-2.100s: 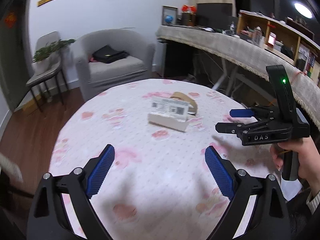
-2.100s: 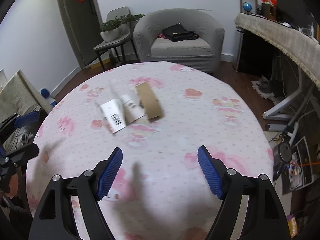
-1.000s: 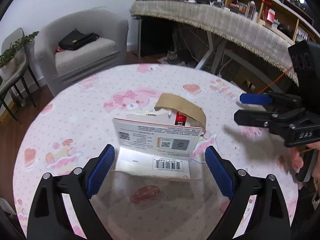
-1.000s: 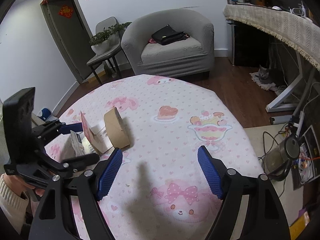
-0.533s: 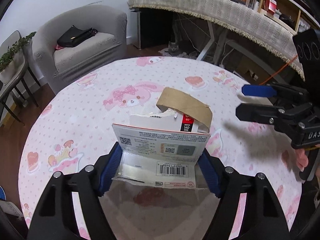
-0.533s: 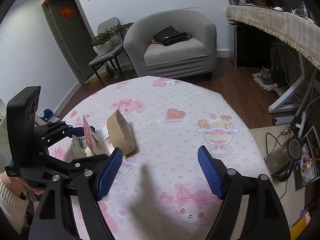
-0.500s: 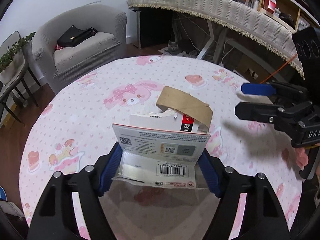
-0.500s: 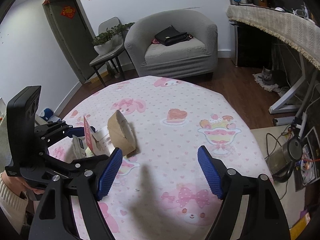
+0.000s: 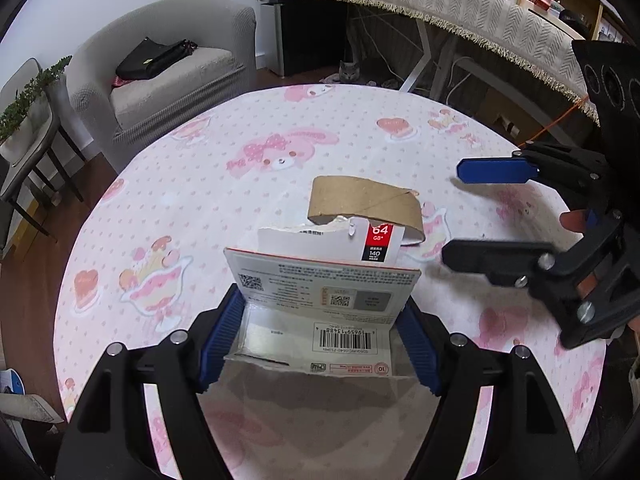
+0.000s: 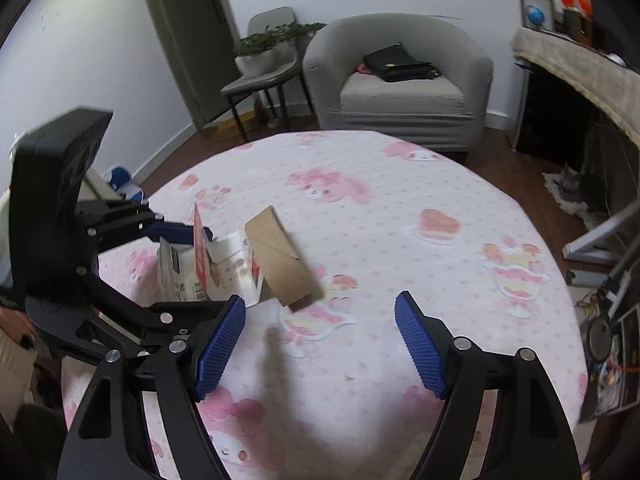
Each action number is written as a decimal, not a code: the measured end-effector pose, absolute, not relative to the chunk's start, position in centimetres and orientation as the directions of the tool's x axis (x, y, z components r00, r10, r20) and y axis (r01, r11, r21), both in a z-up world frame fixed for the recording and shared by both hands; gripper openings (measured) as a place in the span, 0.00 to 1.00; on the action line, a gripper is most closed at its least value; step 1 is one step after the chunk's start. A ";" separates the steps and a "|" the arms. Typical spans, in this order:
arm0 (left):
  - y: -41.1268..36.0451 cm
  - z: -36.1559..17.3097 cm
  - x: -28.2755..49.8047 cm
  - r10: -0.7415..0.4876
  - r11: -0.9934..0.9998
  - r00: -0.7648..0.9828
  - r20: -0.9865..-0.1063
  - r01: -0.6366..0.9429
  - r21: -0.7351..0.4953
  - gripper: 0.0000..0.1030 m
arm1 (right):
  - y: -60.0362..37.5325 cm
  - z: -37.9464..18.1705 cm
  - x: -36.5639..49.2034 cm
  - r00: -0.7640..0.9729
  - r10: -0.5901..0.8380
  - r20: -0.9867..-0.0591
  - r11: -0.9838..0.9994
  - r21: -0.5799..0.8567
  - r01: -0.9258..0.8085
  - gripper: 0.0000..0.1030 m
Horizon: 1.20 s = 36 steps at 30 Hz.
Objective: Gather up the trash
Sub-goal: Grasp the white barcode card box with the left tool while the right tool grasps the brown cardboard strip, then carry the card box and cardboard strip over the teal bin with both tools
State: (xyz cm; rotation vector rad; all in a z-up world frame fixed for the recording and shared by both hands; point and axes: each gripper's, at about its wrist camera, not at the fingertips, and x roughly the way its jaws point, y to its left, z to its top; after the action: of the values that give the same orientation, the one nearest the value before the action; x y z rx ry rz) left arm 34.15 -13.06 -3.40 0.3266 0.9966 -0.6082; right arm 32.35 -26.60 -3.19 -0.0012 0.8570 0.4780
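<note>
My left gripper [image 9: 320, 336] is shut on a torn white and red packaging box [image 9: 324, 304] with barcodes, which stands on the pink tablecloth. A flattened brown cardboard tube [image 9: 366, 204] lies just behind the box. In the right wrist view the box [image 10: 200, 264] sits at the left with the left gripper [image 10: 172, 268] around it, and the cardboard tube [image 10: 280, 256] lies beside it. My right gripper [image 10: 320, 344] is open and empty above the cloth, to the right of the tube. It also shows in the left wrist view [image 9: 480, 208].
The round table [image 10: 400, 220] has a pink cartoon cloth. A grey armchair [image 10: 400, 80] with a black bag stands behind it. A chair with a plant [image 10: 272, 56] is at the back left. A long desk [image 9: 440, 8] and a grey cat [image 9: 348, 74] are beyond the table.
My left gripper has closed in on the packaging box and now grips it. My right gripper has swung left, nearer the cardboard tube, and stays open.
</note>
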 end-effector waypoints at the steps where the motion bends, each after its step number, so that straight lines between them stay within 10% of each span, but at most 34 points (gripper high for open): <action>1: -12.9 -3.4 34.1 -0.325 0.790 0.396 -0.859 0.613 -0.015 0.74 | -26.1 -3.3 32.4 0.547 0.404 -0.733 0.890 0.179 -0.419 0.59; 19: -9.2 -3.5 32.7 -0.370 0.747 0.346 -0.862 0.662 -0.054 0.74 | -20.5 -3.6 30.9 0.509 0.412 -0.756 0.812 0.050 -0.582 0.21; 36: -3.5 -2.9 29.1 -0.339 0.807 0.388 -0.857 0.589 -0.053 0.74 | -17.2 -1.4 30.0 0.507 0.441 -0.741 0.795 0.059 -0.604 0.21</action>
State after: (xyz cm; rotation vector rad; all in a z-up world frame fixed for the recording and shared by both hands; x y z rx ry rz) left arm 29.12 -3.51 -2.90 0.2789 1.0125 -0.5996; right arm 30.01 -17.22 -1.41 -0.2179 0.8244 0.6355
